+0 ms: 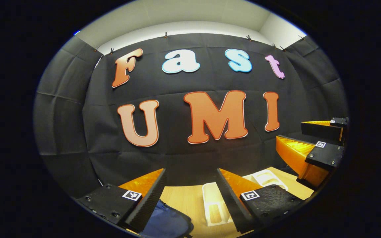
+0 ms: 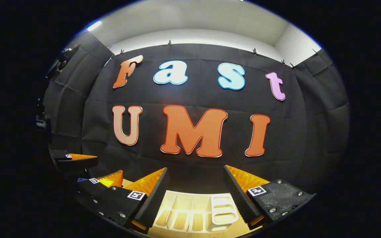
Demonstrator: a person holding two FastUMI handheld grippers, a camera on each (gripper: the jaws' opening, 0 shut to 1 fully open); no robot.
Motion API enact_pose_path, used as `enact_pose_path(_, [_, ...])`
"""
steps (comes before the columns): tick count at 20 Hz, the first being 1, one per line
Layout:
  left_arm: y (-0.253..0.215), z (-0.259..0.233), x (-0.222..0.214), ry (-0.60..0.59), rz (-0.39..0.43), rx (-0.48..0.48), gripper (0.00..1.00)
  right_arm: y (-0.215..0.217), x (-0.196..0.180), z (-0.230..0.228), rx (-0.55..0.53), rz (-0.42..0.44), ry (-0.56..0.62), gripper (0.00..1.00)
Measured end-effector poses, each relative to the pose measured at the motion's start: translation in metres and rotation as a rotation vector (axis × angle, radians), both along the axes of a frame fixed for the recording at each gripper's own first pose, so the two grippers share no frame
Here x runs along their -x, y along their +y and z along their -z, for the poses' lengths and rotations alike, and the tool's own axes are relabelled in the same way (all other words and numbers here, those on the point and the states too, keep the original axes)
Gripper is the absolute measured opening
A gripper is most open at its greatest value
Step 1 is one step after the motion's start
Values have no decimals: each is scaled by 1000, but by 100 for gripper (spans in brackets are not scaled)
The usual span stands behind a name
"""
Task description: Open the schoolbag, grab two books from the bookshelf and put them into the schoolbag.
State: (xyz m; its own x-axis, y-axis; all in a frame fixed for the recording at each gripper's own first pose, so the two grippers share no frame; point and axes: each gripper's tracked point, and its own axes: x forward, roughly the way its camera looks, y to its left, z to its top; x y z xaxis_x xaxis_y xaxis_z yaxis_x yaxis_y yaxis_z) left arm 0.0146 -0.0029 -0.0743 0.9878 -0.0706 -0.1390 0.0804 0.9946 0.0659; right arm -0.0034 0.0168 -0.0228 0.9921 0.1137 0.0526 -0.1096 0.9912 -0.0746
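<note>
- Left gripper view: the left gripper point(image 1: 190, 195) sits at 6 o'clock, its two fingers spread wide apart with nothing held between them
- Between and below those fingers lies the pale wooden surface point(image 1: 184, 201)
- At about 7 o'clock, just under the left-hand finger, a dark blue schoolbag point(image 1: 167, 223) lies on the surface – whether it is zipped or unzipped cannot be told from here
- A white bookshelf point(image 1: 213, 205) with upright dividers stands on the surface at 6 o'clock, partly hidden behind the right-hand finger; its further end shows at 5 o'clock, beyond that finger
- At 3 to 4 o'clock the right gripper point(image 1: 304, 138) comes in from the edge, its fingers parted and holding nothing
- Right gripper view: the right gripper point(image 2: 195, 195) is at 6 o'clock, fingers opened wide – nothing gripped
- Directly between the fingers the bookshelf point(image 2: 193, 205) stands on the surface point(image 2: 230, 228), its white dividers marking off several slots through which the wood below shows; a rounded white end piece is on its right
- At 8 o'clock the left gripper point(image 2: 93, 170) shows near the edge, fingers apart and empty, close beside the right gripper's left-hand finger
- Books cannot be made out in the slots
</note>
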Motion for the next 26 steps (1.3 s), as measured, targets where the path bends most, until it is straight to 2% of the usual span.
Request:
enact_pose_path(4, [-4,-2,0,-11,11,7,94,1,-2,10,-8,-4,32,96])
enact_pose_path(5, [-2,-3,1,-18,12,5,92,-1,-2,11,-9,-2,34,96])
enact_pose_path(8, [1,-2,2,-21,-6,7,92,-3,-2,10,-19,9,38,96])
enact_pose_path(9, [0,-2,3,-18,-9,7,94,-3,-3,10,-18,10,41,96])
enact_pose_path(10, [2,-2,3,-17,-13,5,92,-3,-3,11,-14,15,40,96])
enact_pose_path(11, [3,-2,3,-18,-18,2,94,-2,-2,11,-13,14,41,96])
enact_pose_path(16, [6,0,5,-14,-35,-13,92,-3,-2,12,-12,17,52,96])
enact_pose_path(18, [6,3,5,-10,-35,-15,96,-4,-1,11,-15,15,53,96])
enact_pose_path(26, [6,-5,10,-36,-44,-12,93,-3,2,9,3,5,55,96])
